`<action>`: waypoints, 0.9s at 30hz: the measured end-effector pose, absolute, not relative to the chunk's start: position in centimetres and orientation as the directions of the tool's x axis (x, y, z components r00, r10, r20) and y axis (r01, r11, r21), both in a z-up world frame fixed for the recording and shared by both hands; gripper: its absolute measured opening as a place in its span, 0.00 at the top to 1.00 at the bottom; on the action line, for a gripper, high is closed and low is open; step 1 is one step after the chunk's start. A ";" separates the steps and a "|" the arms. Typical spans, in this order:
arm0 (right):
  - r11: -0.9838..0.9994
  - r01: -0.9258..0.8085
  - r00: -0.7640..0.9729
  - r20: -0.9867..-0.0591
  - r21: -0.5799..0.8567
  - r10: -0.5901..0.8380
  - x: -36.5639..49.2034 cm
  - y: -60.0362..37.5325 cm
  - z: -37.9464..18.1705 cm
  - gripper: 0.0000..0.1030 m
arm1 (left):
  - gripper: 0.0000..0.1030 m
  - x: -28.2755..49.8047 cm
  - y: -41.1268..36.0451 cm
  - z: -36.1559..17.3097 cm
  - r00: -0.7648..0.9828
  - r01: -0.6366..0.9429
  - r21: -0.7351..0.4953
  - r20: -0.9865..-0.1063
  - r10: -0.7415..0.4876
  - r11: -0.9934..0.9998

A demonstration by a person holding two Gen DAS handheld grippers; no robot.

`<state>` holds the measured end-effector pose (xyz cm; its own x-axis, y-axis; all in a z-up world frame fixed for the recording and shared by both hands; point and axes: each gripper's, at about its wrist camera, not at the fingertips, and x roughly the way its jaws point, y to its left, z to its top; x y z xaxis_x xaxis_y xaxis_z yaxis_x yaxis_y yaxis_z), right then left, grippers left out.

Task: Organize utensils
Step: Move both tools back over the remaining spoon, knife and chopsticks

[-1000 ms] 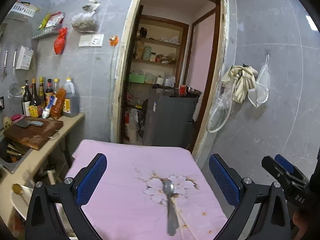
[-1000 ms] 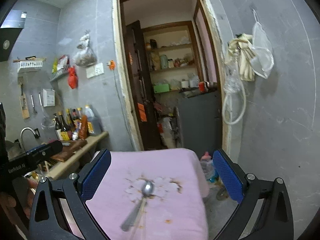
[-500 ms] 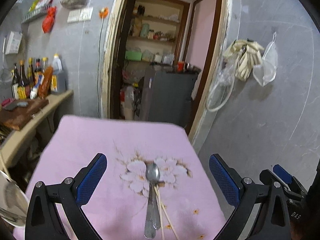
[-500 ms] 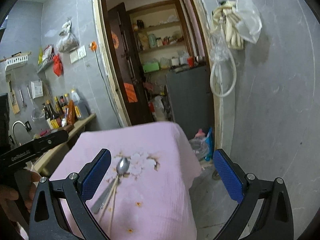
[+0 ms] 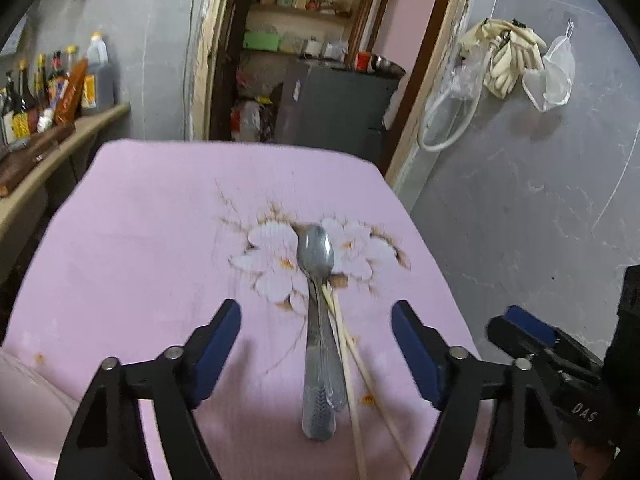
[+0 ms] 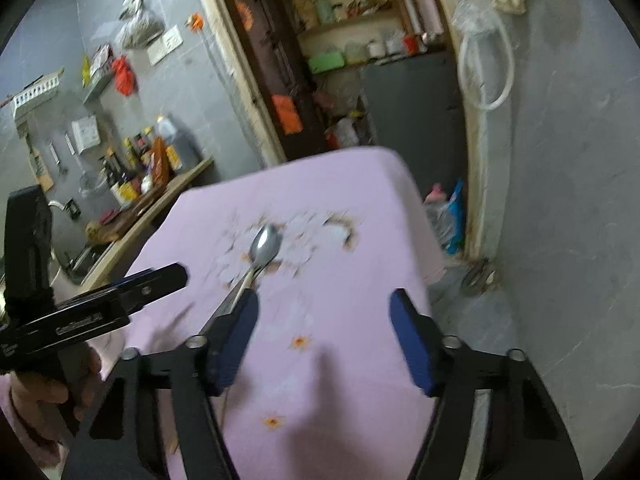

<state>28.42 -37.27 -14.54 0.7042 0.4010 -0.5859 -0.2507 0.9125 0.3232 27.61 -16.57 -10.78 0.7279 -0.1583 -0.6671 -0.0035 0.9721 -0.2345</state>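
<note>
A steel spoon [image 5: 319, 320] lies on the pink flowered cloth [image 5: 152, 240], bowl away from me, with a pair of pale chopsticks [image 5: 352, 364] along its right side. My left gripper [image 5: 316, 320] is open and empty, its jaws to either side of the spoon's handle, just above the cloth. My right gripper [image 6: 324, 316] is open and empty, right of the spoon [image 6: 262, 246]; its left finger [image 6: 236, 332] hides the spoon's handle. The left gripper [image 6: 120, 300] shows at the left of the right wrist view.
A counter [image 5: 60, 148] with bottles [image 5: 60, 84] and a cutting board stands left of the cloth. An open doorway [image 5: 320, 60] with shelves and a dark cabinet lies behind. The grey wall [image 5: 540, 184] with hanging gloves and hose is on the right.
Both grippers have moved down and forward over the cloth. The left one now straddles the spoon's handle; the right one has swung to the spoon's right.
</note>
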 end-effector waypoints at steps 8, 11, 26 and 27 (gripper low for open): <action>0.869 -0.358 0.582 -0.645 0.342 0.494 28.0 -32.5 -17.2 0.69 | 0.56 27.8 -15.4 -12.6 0.677 0.015 -0.275 -0.705 -0.212 0.961; 0.856 -0.385 0.549 -0.661 0.344 0.512 28.2 -31.5 -17.6 0.73 | 0.59 27.8 -15.0 -13.1 0.662 0.013 -0.290 -0.714 -0.225 0.957; 0.890 -0.419 0.529 -0.749 0.178 0.399 27.2 -28.0 -18.2 0.80 | 0.67 28.5 -15.0 -13.8 0.627 0.053 -0.341 -0.720 -0.297 0.939; 0.893 -0.420 0.532 -0.754 0.159 0.385 27.0 -27.9 -18.1 0.80 | 0.67 28.6 -15.1 -13.8 0.623 0.058 -0.342 -0.722 -0.302 0.938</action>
